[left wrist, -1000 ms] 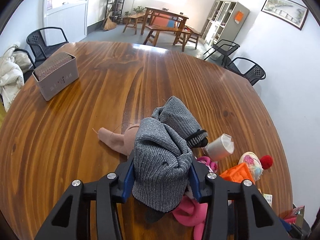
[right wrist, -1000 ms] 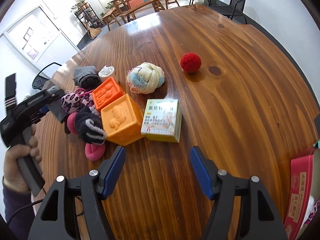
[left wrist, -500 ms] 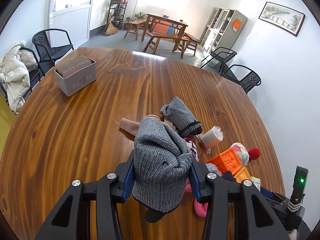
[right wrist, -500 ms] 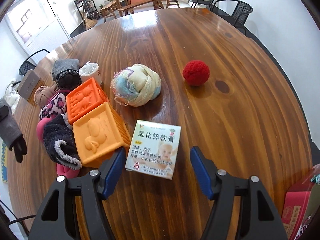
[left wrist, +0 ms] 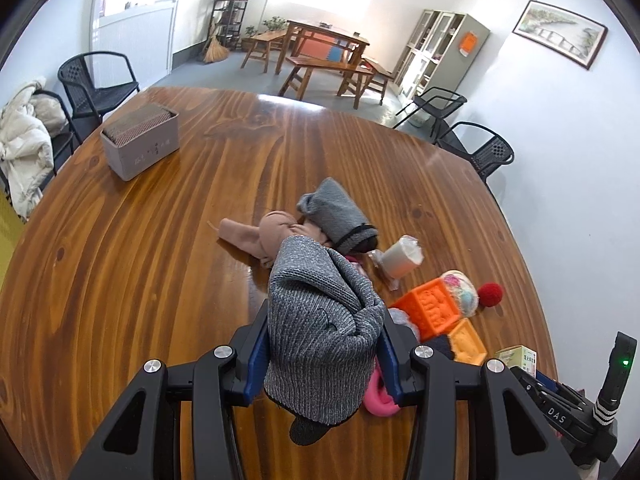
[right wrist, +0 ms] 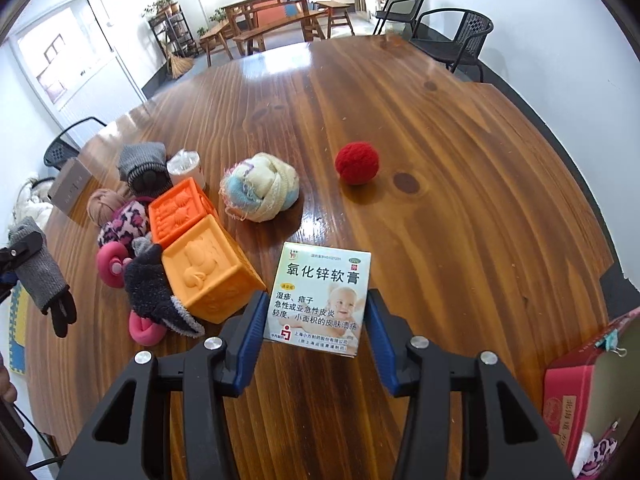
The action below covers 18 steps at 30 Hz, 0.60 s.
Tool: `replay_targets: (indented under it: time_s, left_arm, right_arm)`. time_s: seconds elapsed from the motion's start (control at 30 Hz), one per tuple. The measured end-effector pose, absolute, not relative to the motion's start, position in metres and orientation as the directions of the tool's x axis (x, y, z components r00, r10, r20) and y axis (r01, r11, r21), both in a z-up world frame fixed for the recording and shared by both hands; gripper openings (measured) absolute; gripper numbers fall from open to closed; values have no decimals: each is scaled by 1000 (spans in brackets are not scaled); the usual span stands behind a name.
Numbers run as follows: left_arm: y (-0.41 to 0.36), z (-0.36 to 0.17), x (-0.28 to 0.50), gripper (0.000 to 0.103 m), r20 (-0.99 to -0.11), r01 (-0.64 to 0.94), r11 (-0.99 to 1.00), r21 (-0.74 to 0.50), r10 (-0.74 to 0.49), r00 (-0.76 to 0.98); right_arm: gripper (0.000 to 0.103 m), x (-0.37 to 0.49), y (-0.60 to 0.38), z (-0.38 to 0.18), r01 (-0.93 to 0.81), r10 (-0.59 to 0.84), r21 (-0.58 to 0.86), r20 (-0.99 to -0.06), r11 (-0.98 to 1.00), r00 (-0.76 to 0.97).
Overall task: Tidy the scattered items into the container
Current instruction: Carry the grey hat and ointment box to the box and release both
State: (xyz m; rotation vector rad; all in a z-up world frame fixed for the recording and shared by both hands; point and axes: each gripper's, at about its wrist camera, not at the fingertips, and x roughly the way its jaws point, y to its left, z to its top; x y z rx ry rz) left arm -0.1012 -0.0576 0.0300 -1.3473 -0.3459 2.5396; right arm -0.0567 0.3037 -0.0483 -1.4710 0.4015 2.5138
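My left gripper (left wrist: 322, 356) is shut on a grey knitted glove (left wrist: 316, 320) and holds it above the wooden table (left wrist: 160, 240); the same glove (right wrist: 38, 276) hangs at the left edge of the right wrist view. My right gripper (right wrist: 316, 320) points down at a white ointment box (right wrist: 320, 292) that stands between its blue pads (right wrist: 250, 332). Its jaws are closing and the pads touch both sides of the box. The red container (right wrist: 572, 392) shows at the lower right, with soft items inside.
A pile lies left of the box: two orange cubes (right wrist: 208, 272), a dark sock (right wrist: 156, 292), pink rings (right wrist: 110, 262), leopard-print cloth (right wrist: 124, 222), a grey sock (right wrist: 142, 162), a white roll (right wrist: 184, 162). A yarn knot (right wrist: 262, 186) and red ball (right wrist: 357, 162) lie behind. A grey case (left wrist: 140, 146) stands far left.
The right gripper came forward over the ointment box and its jaws narrowed onto it. The left gripper rose and drew back from the pile with the grey glove.
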Motion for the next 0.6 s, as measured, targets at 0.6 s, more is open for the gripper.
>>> replay_targets:
  time_s: [0.6]
  left_arm:
    - [48,81,-8,48,-742,-303,-896,-323,439,-506]
  right_arm:
    - [52,53,352,12,-362,57,200,-807,-910,-588]
